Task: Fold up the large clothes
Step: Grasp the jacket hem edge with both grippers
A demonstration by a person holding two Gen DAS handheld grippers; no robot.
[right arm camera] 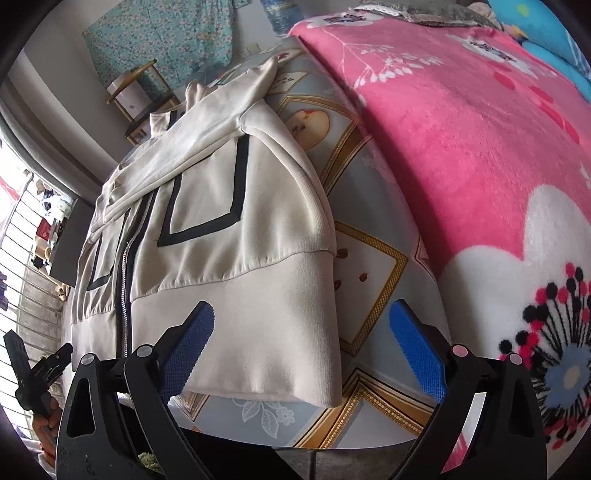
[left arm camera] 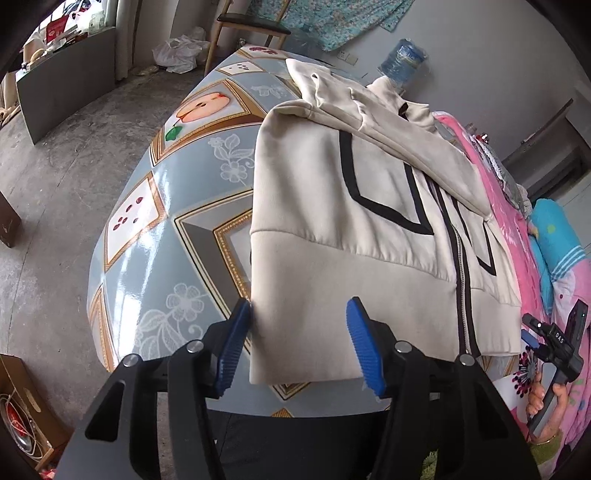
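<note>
It was a lived-in home room. A glossy blue floral oilcloth-covered table (left arm camera: 155, 236) stood on a bare grey concrete floor (left arm camera: 74, 122), beside a pink flowered fleece blanket (right arm camera: 461, 129). A wooden chair with a dark seat (left arm camera: 251, 26) and white plastic bags (left arm camera: 181, 51) sat near the wall.

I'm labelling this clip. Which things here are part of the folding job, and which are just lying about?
Job: cream zip jacket; left gripper; right gripper; patterned table.

Lying about: pink floral blanket; wooden chair; water bottle; cardboard box.
</note>
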